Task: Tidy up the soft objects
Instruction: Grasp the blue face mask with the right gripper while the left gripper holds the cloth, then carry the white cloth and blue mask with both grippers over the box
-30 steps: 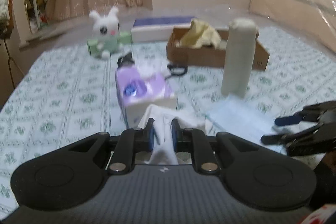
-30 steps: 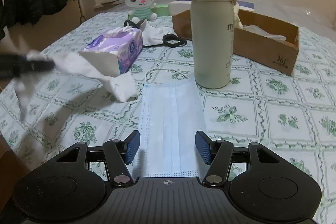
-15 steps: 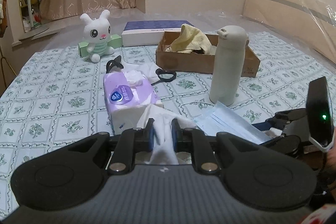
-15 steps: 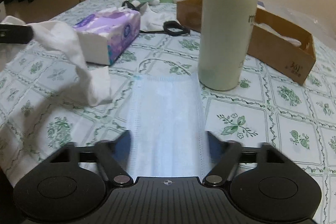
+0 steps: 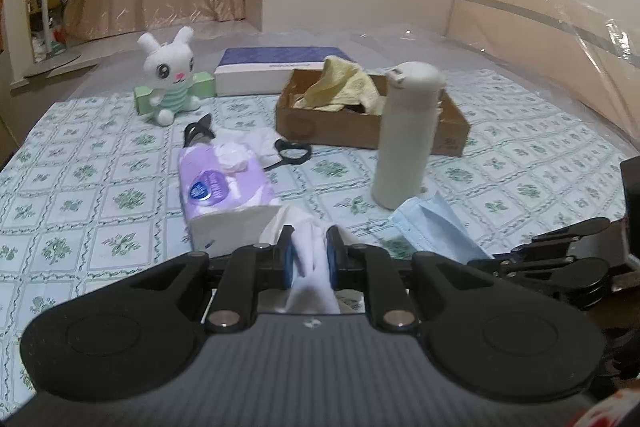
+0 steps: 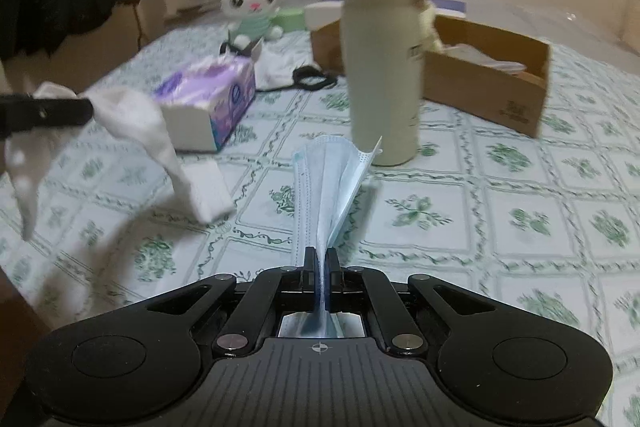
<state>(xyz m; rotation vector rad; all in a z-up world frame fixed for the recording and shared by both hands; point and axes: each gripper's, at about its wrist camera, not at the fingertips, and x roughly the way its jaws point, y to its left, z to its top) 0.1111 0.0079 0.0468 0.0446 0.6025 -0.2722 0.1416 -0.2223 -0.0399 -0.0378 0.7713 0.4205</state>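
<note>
Table under a green-patterned cloth [image 5: 100, 195] fills both views. Landmark: the cream flask [image 5: 408, 135], upright near mid-table. Behind the flask, an open cardboard box [image 5: 320, 125] holding a yellow cloth [image 5: 344, 87]; behind the box on its left, a flat blue-topped box [image 5: 276, 67]. Left of the flask, a purple tissue pack [image 5: 224, 195] lying lengthwise. Far left and behind the flask, a white plush rabbit [image 5: 170, 75] sitting upright against a small green box [image 5: 202, 87]. Between the tissue pack and the cardboard box, crumpled white fabric [image 5: 260, 141] and a black loop [image 5: 294, 151], item unclear. Right gripper [image 6: 320, 263]: jaws have just been closing and now pinch narrow on the near end of a blue face mask [image 6: 332, 183], which is bunched into folds and rises toward the flask's base, its far end lifted off the cloth just in front of the flask. Left gripper [image 5: 310, 251]: jaws narrow, clamped on a white sock [image 5: 312, 267], held in front of the tissue pack, left of the flask; in the right wrist view the sock [image 6: 160, 147] hangs from the fingers [image 6: 48, 113], its toe drooping to the cloth.
</note>
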